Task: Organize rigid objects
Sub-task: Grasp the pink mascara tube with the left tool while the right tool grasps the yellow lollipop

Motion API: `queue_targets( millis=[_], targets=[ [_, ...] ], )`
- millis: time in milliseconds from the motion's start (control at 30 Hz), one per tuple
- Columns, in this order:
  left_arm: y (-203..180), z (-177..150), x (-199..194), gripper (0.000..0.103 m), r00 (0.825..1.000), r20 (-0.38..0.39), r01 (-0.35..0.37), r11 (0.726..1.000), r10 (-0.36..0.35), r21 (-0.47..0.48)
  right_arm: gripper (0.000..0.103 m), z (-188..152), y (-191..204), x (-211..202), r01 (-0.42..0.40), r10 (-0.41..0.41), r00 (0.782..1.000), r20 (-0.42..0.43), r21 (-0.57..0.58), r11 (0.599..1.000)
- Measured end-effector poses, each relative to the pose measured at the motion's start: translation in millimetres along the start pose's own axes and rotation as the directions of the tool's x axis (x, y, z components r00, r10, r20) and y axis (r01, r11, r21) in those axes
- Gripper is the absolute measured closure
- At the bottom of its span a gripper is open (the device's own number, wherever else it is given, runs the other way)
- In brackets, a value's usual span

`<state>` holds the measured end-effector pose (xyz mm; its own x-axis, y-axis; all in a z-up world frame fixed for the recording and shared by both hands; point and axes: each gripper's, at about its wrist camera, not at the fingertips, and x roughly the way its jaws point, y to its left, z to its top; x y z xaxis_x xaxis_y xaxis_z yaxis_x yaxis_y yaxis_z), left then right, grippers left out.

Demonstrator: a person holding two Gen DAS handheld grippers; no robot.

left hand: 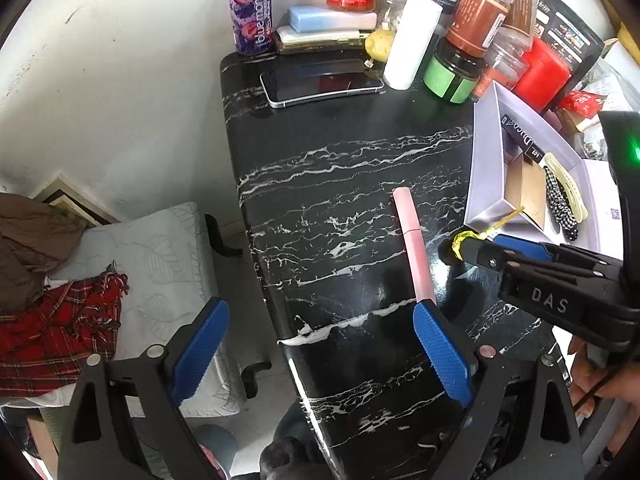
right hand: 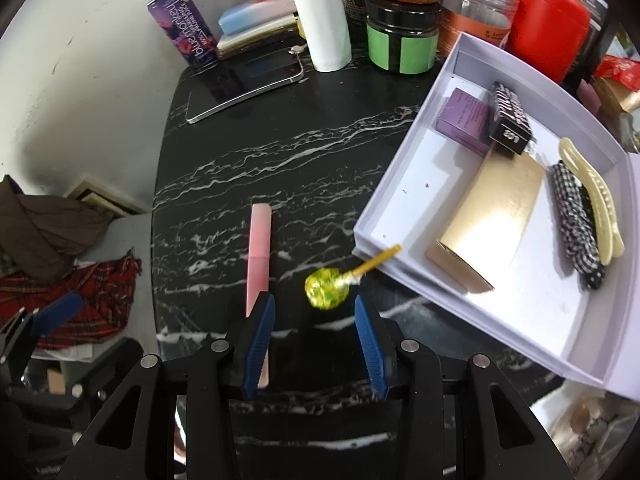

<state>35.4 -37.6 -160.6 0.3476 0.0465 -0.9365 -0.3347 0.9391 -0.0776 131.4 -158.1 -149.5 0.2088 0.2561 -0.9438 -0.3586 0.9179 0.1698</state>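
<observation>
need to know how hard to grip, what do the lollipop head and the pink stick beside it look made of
Lollipop: crinkled yellow-green foil wrap, shiny and faceted; the candy underneath is hidden. Pink stick: probably smooth matte plastic, with an even colour and a seam partway along.

Open right gripper [right hand: 314,314] hovers at lollipop [right hand: 325,289] beside box [right hand: 404,184].

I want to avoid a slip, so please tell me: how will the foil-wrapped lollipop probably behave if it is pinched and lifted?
The lollipop looks small, so probably light. Its round head seems hard under crinkled foil, which may slide between smooth pads. Its thin stick leans on the lilac box, so the candy might pivot or roll when nudged by the right tool.
</observation>
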Motion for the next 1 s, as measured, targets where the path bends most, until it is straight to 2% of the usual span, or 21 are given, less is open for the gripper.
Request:
queue_targets(
  millis=[167, 233, 267, 600, 733, 800, 867, 1000],
  targets=[
    [-4.9, -1.1, 7.1, 0.008, 1.000, -0.010, -0.005, 1.000, 0.005, -0.013, 0.063, 5.7, -1.6, 15.5, -0.027, 0.027, 1.000, -0.005, -0.018, 0.999],
    [-7.9, -1.2, 7.4, 0.008, 1.000, -0.002, -0.013, 1.000, 0.013, -0.016, 0.070, 6.6, -3.9, 20.8, -0.036, 0.036, 0.999, -0.009, -0.024, 0.999],
    [-8.8, -1.1, 7.6, 0.008, 1.000, -0.001, -0.012, 1.000, 0.012, -0.018, 0.079, 7.0, -5.2, 22.7, -0.033, 0.033, 0.999, -0.016, -0.029, 0.999],
    [-26.6, -8.4, 6.9, 0.008, 0.999, 0.044, -0.009, 1.000, 0.010, -0.026, 0.080, -3.7, -14.3, 13.5, -0.053, 0.051, 0.998, -0.029, -0.084, 0.995],
    [-36.9, -9.9, 7.4, 0.019, 0.998, 0.051, 0.024, 0.999, -0.022, -0.021, 0.080, -16.2, -24.3, 1.9, -0.044, 0.040, 0.998, -0.043, -0.104, 0.994],
    [-43.8, -9.0, 9.6, 0.020, 0.998, 0.050, 0.028, 1.000, -0.027, -0.008, 0.079, -20.2, -30.4, -3.9, -0.042, 0.038, 0.998, -0.043, -0.103, 0.994],
    [-50.3, -7.5, 12.8, 0.029, 0.998, 0.045, 0.038, 0.999, -0.038, 0.008, 0.079, -23.6, -36.5, -9.4, -0.041, 0.037, 0.998, -0.042, -0.099, 0.994],
    [-62.2, -2.4, 23.8, 0.039, 0.999, 0.031, 0.035, 0.999, -0.036, 0.034, 0.079, -28.7, -45.5, -15.4, -0.036, 0.032, 0.998, -0.047, -0.089, 0.995]
  ],
)
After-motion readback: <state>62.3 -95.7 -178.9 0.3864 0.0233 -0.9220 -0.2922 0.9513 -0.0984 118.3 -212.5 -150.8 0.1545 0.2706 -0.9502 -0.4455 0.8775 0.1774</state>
